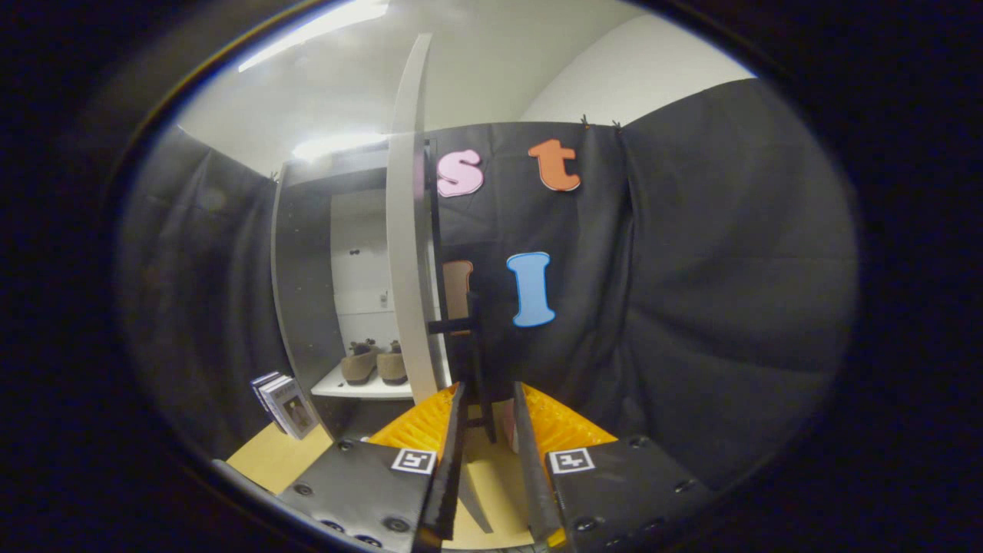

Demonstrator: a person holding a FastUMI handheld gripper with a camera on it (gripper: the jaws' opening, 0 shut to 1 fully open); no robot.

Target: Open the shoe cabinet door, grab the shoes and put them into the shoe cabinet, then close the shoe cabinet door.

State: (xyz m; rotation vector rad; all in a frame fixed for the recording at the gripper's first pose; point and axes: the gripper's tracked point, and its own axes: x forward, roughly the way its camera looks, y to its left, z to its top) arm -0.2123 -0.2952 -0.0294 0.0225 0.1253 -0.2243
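— While my gripper (489, 430) has its fingers spread around the black door handle (478, 361) without pinching it, where does the job stand?

— Nearly finished, I'd judge. Just past my fingers the white cabinet door (407, 253) stands open, edge-on. Beyond it, the shoes (375, 364) already sit on the shelf (361, 389) inside the shoe cabinet (307, 284).

— What's left?

— Only swinging that door shut.

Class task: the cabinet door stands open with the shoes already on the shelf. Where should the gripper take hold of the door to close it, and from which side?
Grip the black handle standing off the door, coming straight from the front. Its thin upright bar already stands in the gap between the open gripper fingers. The shoes sit on the shelf beyond.
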